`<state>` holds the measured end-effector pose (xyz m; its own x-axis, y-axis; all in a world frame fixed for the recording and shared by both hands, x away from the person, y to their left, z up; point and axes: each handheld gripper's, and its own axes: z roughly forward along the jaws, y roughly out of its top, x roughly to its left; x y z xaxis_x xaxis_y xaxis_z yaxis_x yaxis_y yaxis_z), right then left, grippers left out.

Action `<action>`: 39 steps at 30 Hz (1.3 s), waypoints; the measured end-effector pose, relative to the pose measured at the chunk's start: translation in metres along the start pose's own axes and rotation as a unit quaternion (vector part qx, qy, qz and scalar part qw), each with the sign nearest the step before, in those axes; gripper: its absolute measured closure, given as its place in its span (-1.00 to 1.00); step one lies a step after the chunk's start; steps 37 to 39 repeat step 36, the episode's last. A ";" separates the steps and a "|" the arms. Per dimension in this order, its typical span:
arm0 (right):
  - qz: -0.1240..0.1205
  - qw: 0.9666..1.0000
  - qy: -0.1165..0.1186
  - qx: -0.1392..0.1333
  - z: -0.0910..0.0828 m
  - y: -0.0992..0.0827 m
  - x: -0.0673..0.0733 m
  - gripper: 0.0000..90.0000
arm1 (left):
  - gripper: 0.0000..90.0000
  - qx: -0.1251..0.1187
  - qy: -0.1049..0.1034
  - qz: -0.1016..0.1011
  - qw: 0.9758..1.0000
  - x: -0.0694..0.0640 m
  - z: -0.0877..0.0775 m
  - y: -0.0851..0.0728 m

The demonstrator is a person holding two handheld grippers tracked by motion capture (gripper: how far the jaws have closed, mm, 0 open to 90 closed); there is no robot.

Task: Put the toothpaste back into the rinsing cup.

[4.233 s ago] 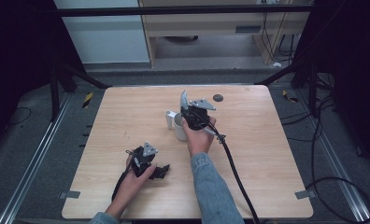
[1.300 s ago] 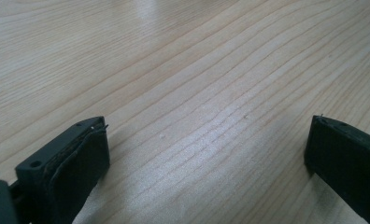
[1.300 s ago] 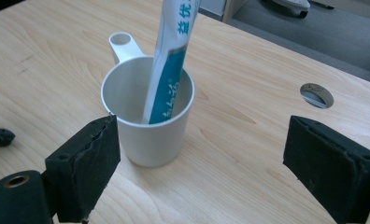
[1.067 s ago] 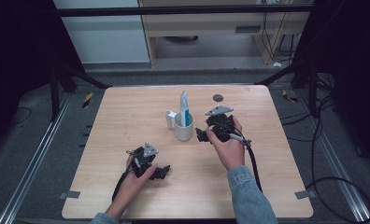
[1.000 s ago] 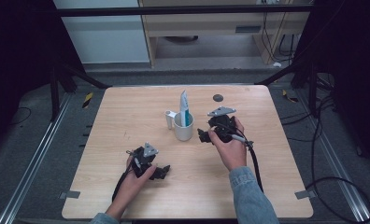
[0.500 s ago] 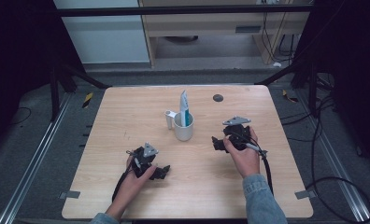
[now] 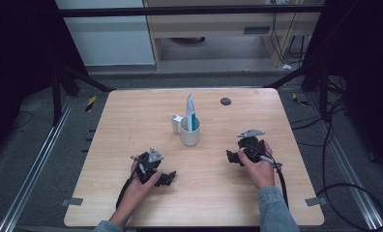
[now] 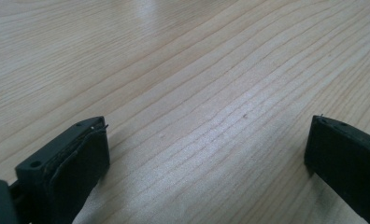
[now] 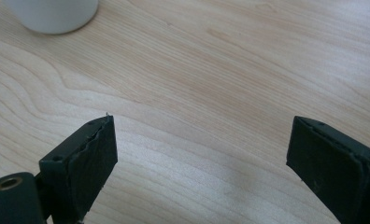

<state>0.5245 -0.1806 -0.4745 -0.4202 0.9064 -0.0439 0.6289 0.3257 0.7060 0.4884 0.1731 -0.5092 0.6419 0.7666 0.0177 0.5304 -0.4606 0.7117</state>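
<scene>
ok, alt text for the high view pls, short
A white mug holding an upright toothpaste tube stands mid-table on a light wooden table. A person's hands rest an open left gripper and a right gripper on the wood nearer the camera, either side of the mug and apart from it. A small dark disc lies near the far edge.

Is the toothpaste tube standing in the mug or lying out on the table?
In the mug. The high view shows the toothpaste tube standing upright inside the white mug, its top rising above the rim.
</scene>
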 end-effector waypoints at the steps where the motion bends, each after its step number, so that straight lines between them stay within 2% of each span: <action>1: 0.000 1.000 -0.002 0.002 0.001 -0.001 -0.001 -0.80 | -1.00 0.000 0.000 0.000 1.000 0.000 0.000 0.000; 8: 0.020 1.000 -0.012 0.002 0.006 -0.018 -0.010 -0.79 | -1.00 0.001 0.001 0.000 1.000 0.000 0.000 0.000; 22: 0.040 0.999 -0.027 0.006 0.013 -0.032 -0.021 -0.81 | -1.00 0.001 0.001 0.000 1.000 0.000 0.000 0.000; 23: 0.049 0.998 -0.027 -0.007 0.015 -0.034 -0.024 -0.81 | -1.00 0.001 0.001 0.000 1.000 0.000 0.000 0.000; 28: 0.063 0.997 -0.035 -0.020 0.017 -0.037 -0.026 -0.87 | -1.00 0.000 0.000 0.000 1.000 0.000 0.000 0.000; 34: 0.070 0.996 -0.045 -0.016 0.017 -0.037 -0.028 -0.92 | -1.00 0.001 0.001 0.000 1.000 0.000 0.000 0.000; 36: 0.082 0.995 -0.050 -0.015 0.018 -0.036 -0.026 -0.92 | -1.00 0.000 0.000 0.000 1.000 0.000 0.000 0.000; 39: 0.082 0.995 -0.050 -0.015 0.018 -0.036 -0.026 -0.92 | -1.00 0.000 0.000 0.000 1.000 0.000 0.000 0.000</action>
